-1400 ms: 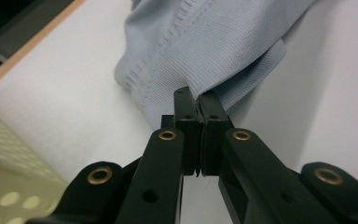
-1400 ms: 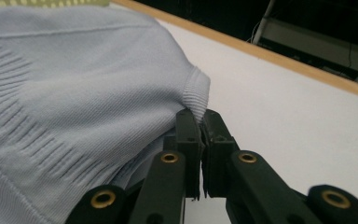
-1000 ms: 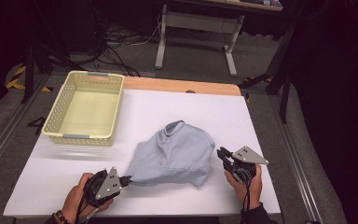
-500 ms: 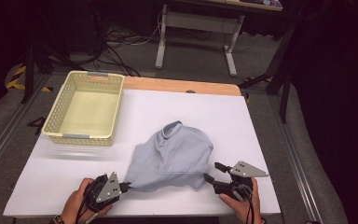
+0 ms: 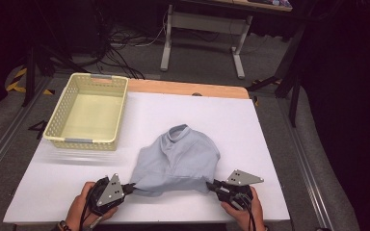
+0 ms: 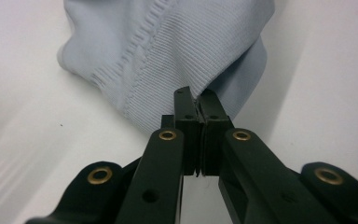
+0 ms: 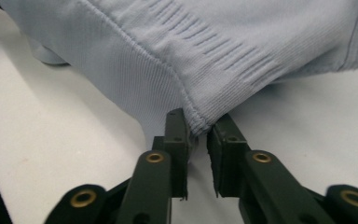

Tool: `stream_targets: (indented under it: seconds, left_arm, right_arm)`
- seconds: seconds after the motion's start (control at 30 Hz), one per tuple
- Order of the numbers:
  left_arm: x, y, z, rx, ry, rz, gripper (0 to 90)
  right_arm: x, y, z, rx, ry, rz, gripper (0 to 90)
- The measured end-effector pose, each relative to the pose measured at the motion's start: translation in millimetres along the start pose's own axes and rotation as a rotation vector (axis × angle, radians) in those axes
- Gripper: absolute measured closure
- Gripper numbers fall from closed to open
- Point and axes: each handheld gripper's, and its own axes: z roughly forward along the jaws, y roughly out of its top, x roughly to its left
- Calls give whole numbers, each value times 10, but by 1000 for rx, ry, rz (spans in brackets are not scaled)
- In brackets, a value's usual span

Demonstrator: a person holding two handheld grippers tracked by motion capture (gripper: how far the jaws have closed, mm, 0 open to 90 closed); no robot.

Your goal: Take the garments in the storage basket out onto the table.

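Observation:
A light blue knit garment lies crumpled on the white table, collar toward the far side. My left gripper is at its near left corner, shut on the ribbed hem, with the jaws pressed together over the cloth. At the near right corner my right gripper has just been closing. Its tips pinch the stitched hem edge of the garment. Both hands rest low at the table's front edge.
A pale yellow plastic basket stands at the far left of the table with nothing in it. A wooden strip runs along the far edge. Beyond it are a desk frame and cables on the floor.
My right gripper came nearer the front edge and lower, opened, and closed again on the near right hem corner. The garment's near edge now spans between both grippers. The left gripper stayed put.

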Motion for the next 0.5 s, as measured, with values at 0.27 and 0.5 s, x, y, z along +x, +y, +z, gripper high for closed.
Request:
stream_targets:
  seconds: [0.27, 0.5]
  left_arm:
    - [33, 234, -154, -119, 118, 40, 884]
    - [160, 492, -234, -201, 172, 58, 883]
  right_arm:
    - [-32, 130, -352, -132, -44, 6, 811]
    - [-46, 229, -660, -273, -84, 29, 812]
